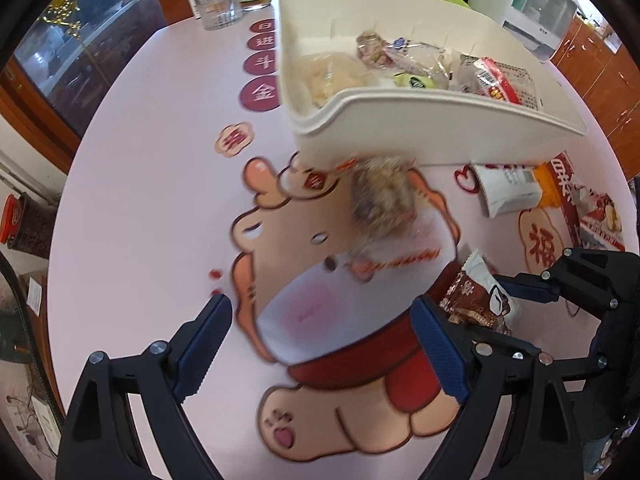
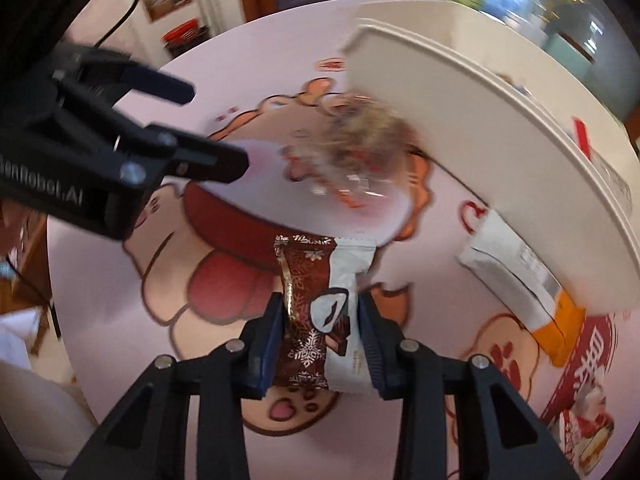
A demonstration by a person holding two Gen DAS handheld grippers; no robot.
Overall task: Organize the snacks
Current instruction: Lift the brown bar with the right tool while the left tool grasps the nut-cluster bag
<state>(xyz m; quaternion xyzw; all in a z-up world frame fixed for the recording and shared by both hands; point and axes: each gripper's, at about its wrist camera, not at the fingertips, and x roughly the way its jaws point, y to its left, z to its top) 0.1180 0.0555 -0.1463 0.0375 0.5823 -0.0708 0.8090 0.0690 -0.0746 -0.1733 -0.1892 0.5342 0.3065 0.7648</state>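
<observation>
Honestly, my left gripper [image 1: 322,346] gapes empty; my right gripper [image 2: 320,320] pinches the chocolate wafer [image 2: 320,320] loosely, risking slippage before the bin [image 2: 480,120].

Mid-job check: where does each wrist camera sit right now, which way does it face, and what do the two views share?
Left wrist: on the left gripper, fingers apart and empty, facing the white bin; the right gripper shows at right.
Right wrist: on the right gripper, clamping the brown-and-white snack packet; the left gripper shows upper left.
Shared: bin, blurred clear-wrapped snack, white-and-orange packet, pink cartoon table.
</observation>
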